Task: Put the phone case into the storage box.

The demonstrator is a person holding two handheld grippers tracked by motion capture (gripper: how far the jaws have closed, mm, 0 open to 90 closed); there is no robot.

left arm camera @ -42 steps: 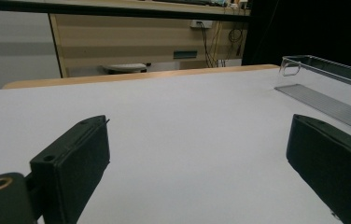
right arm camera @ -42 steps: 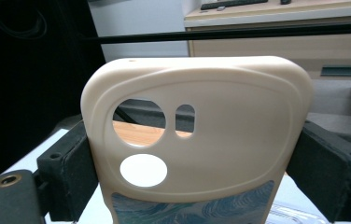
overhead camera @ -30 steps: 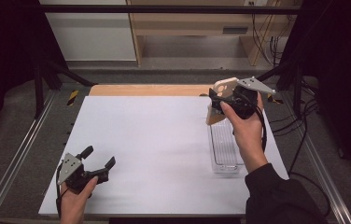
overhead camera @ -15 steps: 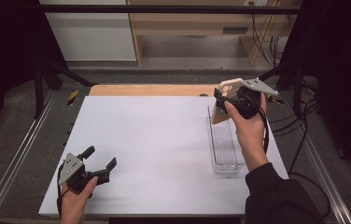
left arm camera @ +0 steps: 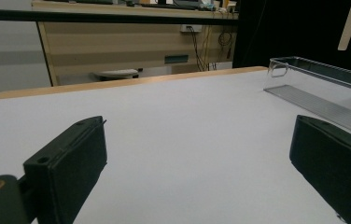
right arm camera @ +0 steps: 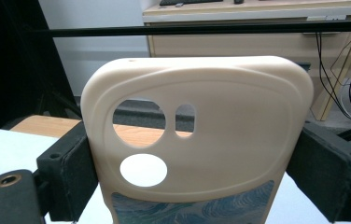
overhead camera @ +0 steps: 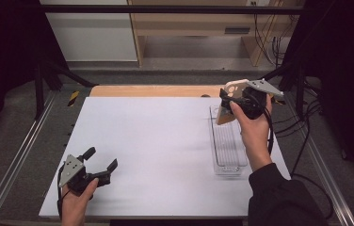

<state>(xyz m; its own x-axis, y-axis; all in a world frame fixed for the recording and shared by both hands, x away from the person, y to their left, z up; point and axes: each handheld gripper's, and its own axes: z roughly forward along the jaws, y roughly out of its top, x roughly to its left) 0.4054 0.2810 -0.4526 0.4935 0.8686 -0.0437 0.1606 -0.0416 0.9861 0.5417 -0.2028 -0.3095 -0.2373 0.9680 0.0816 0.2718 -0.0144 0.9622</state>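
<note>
I have the right hand-held gripper (overhead camera: 228,104) raised above the far end of the clear tray (overhead camera: 228,141), its jaws pinching a phone case (overhead camera: 227,106) by its two long sides. In the right gripper view the phone case (right arm camera: 201,135) stands upright between the black pads: cream, matte, with rounded corners, a raised camera block holding one large round cut-out, a small oval slot and a white disc below them, and a blue wavy pattern across its lower part. The case hangs in the air, above the tray and clear of its walls.

The tray is a long, narrow box of transparent plastic with a ribbed floor and a small handle loop at its far end, seen in the left gripper view (left arm camera: 304,81). It lies along the right side of the white table (overhead camera: 156,141), just inside the right edge, with a thin strip of white between them.

My left hand-held gripper (overhead camera: 100,164) sits near the front left corner of the table, low over the surface, jaws spread wide with nothing between them. Between it and the tray the smooth white sheet gives broad open room. Beyond the far edge a strip of bare wood (overhead camera: 151,91) shows, and metal rails (overhead camera: 20,155) run along both sides.
</note>
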